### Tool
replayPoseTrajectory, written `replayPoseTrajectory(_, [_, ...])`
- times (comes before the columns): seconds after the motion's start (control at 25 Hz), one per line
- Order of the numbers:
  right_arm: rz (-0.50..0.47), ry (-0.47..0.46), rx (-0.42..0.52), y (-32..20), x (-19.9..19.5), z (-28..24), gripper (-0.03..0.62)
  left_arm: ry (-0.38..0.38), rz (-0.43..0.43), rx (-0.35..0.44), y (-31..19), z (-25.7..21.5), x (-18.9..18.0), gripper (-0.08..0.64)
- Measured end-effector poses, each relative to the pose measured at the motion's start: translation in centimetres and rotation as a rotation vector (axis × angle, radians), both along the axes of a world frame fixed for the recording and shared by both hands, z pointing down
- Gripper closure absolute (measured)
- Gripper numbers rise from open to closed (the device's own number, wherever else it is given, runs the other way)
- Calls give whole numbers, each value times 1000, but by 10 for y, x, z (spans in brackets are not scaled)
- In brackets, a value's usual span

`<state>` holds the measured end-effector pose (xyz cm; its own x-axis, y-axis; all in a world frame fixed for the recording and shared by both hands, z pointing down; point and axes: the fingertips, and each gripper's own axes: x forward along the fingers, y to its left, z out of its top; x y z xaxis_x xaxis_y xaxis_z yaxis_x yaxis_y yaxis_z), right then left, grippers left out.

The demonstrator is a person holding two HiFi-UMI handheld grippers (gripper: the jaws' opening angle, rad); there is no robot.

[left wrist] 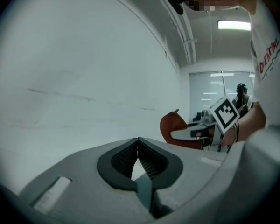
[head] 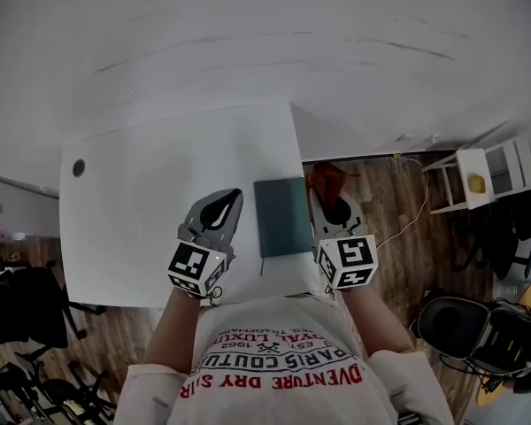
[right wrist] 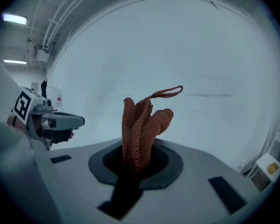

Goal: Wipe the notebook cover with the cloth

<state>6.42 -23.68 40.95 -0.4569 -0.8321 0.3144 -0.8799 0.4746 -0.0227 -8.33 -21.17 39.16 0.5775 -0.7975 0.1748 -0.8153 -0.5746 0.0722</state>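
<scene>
The right gripper is clenched on the cloth. The rust-red knit is bunched into upright folds that stand out ahead of the jaws, and a thin loop curls off the top. The left gripper is clamped shut with nothing in it, its ribbed pads meeting at the tips.

The notebook lies flat on the white table, between the two grippers and just beside the right one. Its cover is plain dark teal with no marks that can be made out. The edge nearest the person is partly hidden behind the grippers' marker cubes. The cloth is held apart from the cover, ahead of the right gripper and off the notebook's right side, seemingly past the table edge and over the wooden floor. How high it hangs cannot be told.

Well to the right of the right gripper stands a white rack holding a small yellow thing, too small to identify. Far to the left of the left gripper, a dark round hole sits in the tabletop.

In the left gripper view, a teal sliver shows low in the gap behind the pads. Whether it belongs to the gripper or lies below it is unclear.
</scene>
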Motion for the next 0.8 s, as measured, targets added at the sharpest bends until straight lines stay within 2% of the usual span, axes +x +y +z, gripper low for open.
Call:
replayPoseTrajectory(0.16, [-37,18,38,14,-19,-10,523,27,-29,40,8,-17,-16,549])
replayPoseTrajectory(0.48, [-96,33,85,25,-25,-17,528,8,-17,53,12,-19,-4,549])
replayPoseTrajectory(0.64, [-176,16,101,31,-32,-20,529,-31,30,90,15,-25,8,549])
replayPoseTrajectory(0.8, [-206,3,107,33,-34,-19,529,-43,83,74,19,-17,16,549])
